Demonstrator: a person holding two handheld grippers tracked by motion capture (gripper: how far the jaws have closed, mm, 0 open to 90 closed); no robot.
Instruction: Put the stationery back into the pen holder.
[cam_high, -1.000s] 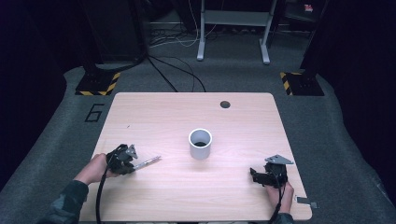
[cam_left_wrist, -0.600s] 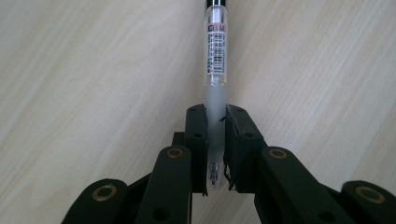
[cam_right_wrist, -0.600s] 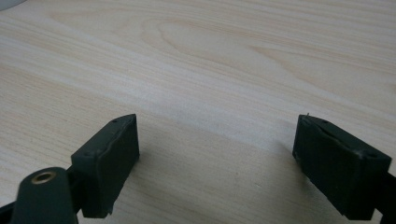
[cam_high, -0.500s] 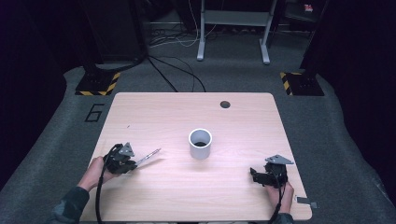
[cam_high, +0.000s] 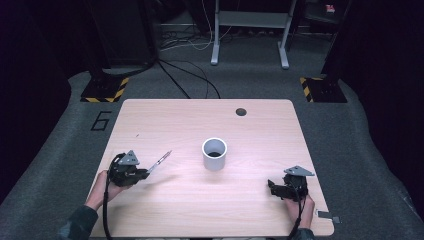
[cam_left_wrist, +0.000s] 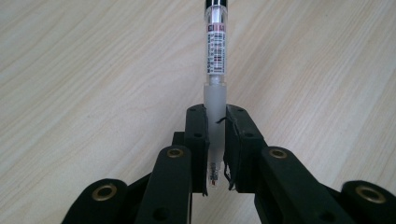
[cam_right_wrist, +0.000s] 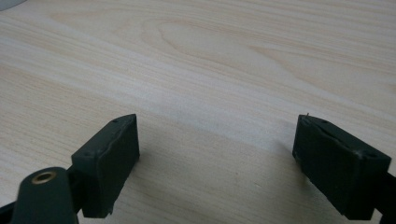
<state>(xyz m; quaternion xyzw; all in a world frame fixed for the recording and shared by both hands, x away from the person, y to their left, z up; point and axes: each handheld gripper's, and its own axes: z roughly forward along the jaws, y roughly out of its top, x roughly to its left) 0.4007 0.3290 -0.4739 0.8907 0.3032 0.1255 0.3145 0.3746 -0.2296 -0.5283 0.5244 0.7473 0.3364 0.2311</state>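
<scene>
At the left of the wooden table (cam_high: 165, 115), near the front edge, a hand (cam_high: 102, 186) holds the left gripper (cam_high: 146, 172); its two black jaws are squeezed tight on a pen (cam_high: 160, 162); in the left gripper view the pen (cam_left_wrist: 215, 60) stands straight up between the jaws, held by its frosted end, with a clear middle, a printed label and a dark far end at the top edge; in the high view the pen sticks out from the jaws and points up and to the right, toward the cup; its shadow lies on the wood just below it; a black cable (cam_high: 105, 215) runs from this gripper back past the sleeve; in the middle of the table stands a white cup (cam_high: 214, 153), upright, with a dark inside; it is well apart from both grippers; a small dark hole (cam_high: 241, 111) sits in the table near the far edge; at the right, near the front edge, the other hand (cam_high: 299, 206) holds the right gripper (cam_high: 272, 187); in the right gripper view its jaws stand wide apart with bare wood between them, holding nothing (cam_right_wrist: 217, 149); a small grey thing (cam_high: 330, 216) lies at the front right corner, too small to tell what it is.
</scene>
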